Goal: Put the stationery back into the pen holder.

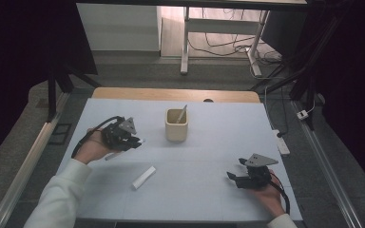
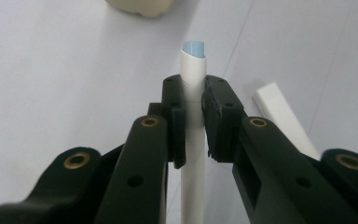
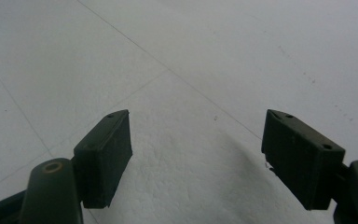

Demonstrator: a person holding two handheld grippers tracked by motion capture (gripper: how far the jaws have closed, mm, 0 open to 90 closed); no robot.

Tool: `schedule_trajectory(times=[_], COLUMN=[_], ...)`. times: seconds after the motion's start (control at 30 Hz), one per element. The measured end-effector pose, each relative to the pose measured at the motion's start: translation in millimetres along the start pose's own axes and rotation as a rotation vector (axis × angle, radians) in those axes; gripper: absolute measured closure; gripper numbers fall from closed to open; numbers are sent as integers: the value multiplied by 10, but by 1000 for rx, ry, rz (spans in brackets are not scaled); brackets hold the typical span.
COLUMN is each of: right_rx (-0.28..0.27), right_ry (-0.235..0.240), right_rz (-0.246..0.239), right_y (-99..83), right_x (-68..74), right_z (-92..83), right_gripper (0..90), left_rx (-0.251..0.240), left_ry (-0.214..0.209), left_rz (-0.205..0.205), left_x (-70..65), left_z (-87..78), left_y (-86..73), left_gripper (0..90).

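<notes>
White stick (image 2: 193, 140) with a pale blue tip is clamped between the pads of the left tool (image 1: 134, 141), held up off the table (image 1: 209, 142) a bit left of the beige cup (image 1: 176, 125). Another stick is already leaning in that cup. A white block (image 1: 143, 177) lies on the table nearby. Right tool (image 1: 234, 178) rests near the front right, jaws spread wide with nothing in them.
</notes>
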State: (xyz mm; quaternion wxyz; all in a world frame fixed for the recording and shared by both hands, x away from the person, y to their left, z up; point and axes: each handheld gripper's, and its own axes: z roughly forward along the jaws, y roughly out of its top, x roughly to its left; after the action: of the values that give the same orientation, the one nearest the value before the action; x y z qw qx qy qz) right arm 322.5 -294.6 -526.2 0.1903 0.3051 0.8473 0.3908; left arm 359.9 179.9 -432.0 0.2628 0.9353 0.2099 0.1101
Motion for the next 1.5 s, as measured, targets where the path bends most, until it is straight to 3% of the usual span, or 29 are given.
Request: schedule_trajectory(times=[0.57, 1.07, 1.5], right_rx=[-5, -9, -13], right_ry=[1, -3, 2], right_rz=[3, 7, 9], right_y=[6, 7, 7], right_x=[0, 0, -2], right_z=[-13, -20, -21], right_gripper=[236, 236, 236], left_rx=[-112, -191, -261], left_ry=[59, 84, 116], left_rz=[-129, -178, -193], left_x=[7, 0, -20], left_z=[-124, -193, -242], left_y=[48, 98, 164], left_gripper=[781, 782, 782])
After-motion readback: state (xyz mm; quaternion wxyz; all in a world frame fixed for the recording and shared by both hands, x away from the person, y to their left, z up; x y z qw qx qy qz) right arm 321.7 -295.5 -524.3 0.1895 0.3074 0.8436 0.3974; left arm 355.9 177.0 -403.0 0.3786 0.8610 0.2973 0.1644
